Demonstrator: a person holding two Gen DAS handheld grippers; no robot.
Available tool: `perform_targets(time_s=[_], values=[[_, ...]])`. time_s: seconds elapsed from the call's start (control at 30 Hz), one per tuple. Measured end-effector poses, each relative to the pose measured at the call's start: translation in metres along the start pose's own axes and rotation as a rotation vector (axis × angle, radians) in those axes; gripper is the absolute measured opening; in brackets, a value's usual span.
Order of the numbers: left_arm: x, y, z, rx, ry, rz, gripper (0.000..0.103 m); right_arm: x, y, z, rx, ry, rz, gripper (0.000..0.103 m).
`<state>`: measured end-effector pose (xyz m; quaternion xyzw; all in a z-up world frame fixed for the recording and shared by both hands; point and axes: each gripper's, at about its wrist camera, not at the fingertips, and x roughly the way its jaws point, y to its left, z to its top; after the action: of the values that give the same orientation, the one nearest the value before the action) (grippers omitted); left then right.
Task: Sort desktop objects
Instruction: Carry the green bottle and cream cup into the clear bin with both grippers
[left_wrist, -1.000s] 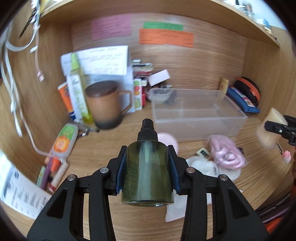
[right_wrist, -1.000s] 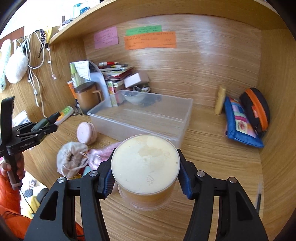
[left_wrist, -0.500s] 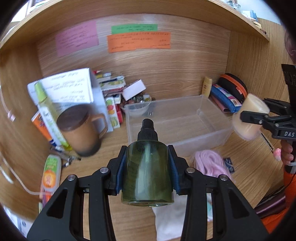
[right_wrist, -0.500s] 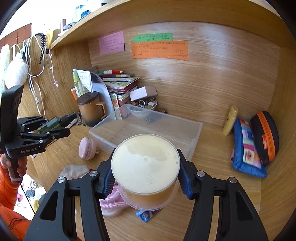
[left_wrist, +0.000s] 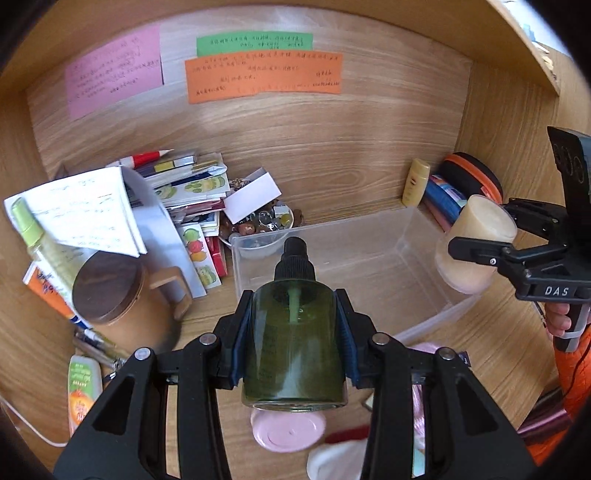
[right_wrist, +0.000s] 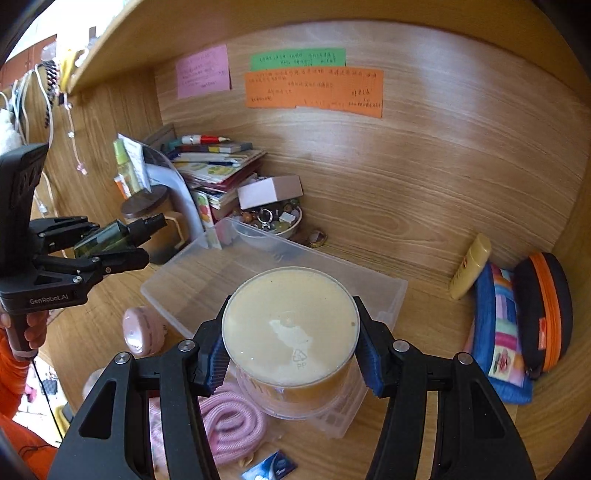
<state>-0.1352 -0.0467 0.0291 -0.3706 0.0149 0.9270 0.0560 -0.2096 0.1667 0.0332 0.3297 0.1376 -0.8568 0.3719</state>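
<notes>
Wooden desk (right_wrist: 424, 332) and back wall are filling your view. Ahead of both grippers, an empty clear bin (left_wrist: 417, 236) is sitting on the desk. Your right gripper (right_wrist: 290, 354) is clamping a cream-filled tub (right_wrist: 290, 332), hanging over the bin's near edge. Your left gripper (left_wrist: 293, 332) is squeezing a green spray bottle (left_wrist: 293, 347), its nozzle pointing toward the bin. Left of that bottle, a lidded brown mug (left_wrist: 122, 306) is standing. Below your right gripper, a pink cord (right_wrist: 229, 424) is lying coiled; a pink round case (right_wrist: 138, 330) is resting to its left.
</notes>
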Motion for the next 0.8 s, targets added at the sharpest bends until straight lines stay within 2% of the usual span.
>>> perform_targets(time_s=[0.4,0.5,0.8], values=[[0.052,0.001,0.016,0.021,0.083,-0.030,0.041,0.051,-0.011,0.009,-0.025,0.085,-0.008,0.054],[0.063,0.001,0.018,0.030,0.106,-0.037,0.041,0.055,-0.012,0.014,-0.034,0.075,-0.014,0.046],[0.092,-0.002,0.016,0.043,0.170,-0.062,0.041,0.079,-0.003,0.009,-0.103,0.150,-0.020,0.045]])
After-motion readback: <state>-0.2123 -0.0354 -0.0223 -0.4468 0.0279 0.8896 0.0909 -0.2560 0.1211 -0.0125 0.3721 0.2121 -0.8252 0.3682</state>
